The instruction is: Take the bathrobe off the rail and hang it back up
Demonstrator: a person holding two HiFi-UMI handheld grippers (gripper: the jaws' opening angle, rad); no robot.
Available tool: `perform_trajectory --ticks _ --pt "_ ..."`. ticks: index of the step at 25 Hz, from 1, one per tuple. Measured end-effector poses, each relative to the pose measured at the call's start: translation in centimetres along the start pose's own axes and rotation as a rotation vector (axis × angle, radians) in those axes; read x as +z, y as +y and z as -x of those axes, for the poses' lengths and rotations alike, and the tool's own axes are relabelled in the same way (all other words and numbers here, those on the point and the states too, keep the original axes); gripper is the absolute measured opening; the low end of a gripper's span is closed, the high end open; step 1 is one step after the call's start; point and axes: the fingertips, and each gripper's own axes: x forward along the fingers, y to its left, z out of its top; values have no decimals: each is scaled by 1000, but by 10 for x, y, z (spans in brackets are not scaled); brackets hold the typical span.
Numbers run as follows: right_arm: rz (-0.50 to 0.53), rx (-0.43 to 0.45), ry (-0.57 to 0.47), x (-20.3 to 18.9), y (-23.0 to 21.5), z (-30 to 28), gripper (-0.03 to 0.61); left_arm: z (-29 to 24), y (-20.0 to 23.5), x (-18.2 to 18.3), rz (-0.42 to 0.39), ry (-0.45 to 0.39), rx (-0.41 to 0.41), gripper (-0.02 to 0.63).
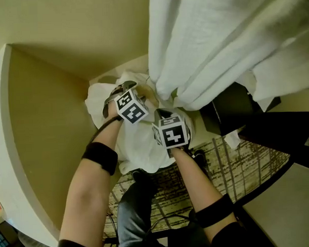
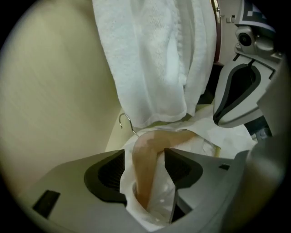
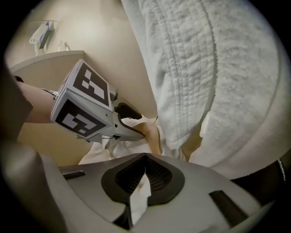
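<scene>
Here, white cloth (image 2: 164, 197) half hides the wooden hanger (image 2: 144, 168).

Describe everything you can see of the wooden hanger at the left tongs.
The hanger is smooth tan wood, bent at the shoulder, with white cloth wrapped around it. Its thin metal hook touches nothing. It stands between the open jaws of the left tongs, below the hanging bathrobe; the cloth brushes one pad.
</scene>
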Motion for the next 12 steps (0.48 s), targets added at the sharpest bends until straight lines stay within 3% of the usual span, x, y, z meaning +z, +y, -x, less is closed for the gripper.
perform_trajectory --ticks 4,12 --pt "-15 5 9 -3 -5 -13 17 -16 2 -6 -52 20 -35 279" --pt "-27 -1 33 -20 -13 -29 17 -29 -3 -4 -69 17 -142 279"
